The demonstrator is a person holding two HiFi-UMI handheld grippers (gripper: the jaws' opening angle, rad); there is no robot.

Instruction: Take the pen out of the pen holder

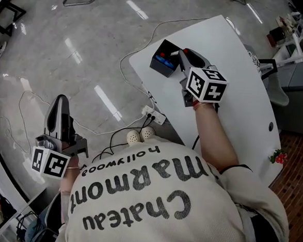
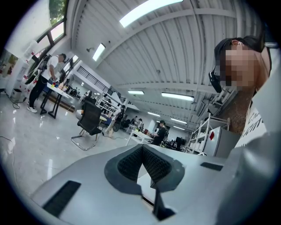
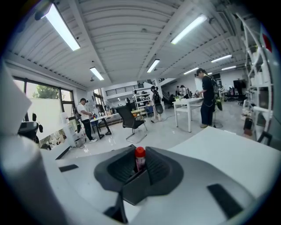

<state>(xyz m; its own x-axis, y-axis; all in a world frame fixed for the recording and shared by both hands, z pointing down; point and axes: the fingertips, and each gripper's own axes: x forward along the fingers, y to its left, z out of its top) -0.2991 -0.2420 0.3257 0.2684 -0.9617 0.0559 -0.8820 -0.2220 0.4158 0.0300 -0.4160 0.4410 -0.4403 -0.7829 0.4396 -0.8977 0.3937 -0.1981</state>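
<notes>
A black pen holder (image 1: 163, 64) with blue items inside stands near the far corner of the white table (image 1: 235, 113). My right gripper (image 1: 181, 55) reaches over its rim. In the right gripper view, a red-capped pen (image 3: 139, 154) stands upright between the ribbed pads, and the right gripper (image 3: 139, 161) is shut on it; the dark corner of the holder (image 3: 134, 189) shows just below. My left gripper (image 1: 61, 100) hangs over the floor to the left, away from the table. In its own view the left gripper (image 2: 142, 149) has its pad tips together and holds nothing.
A white power strip (image 1: 154, 114) and cables lie on the glossy floor beside the table's near edge, close to the person's shoes (image 1: 140, 137). A small red item (image 1: 278, 158) sits at the table's right edge. An office chair (image 3: 131, 121) and people at desks stand far off.
</notes>
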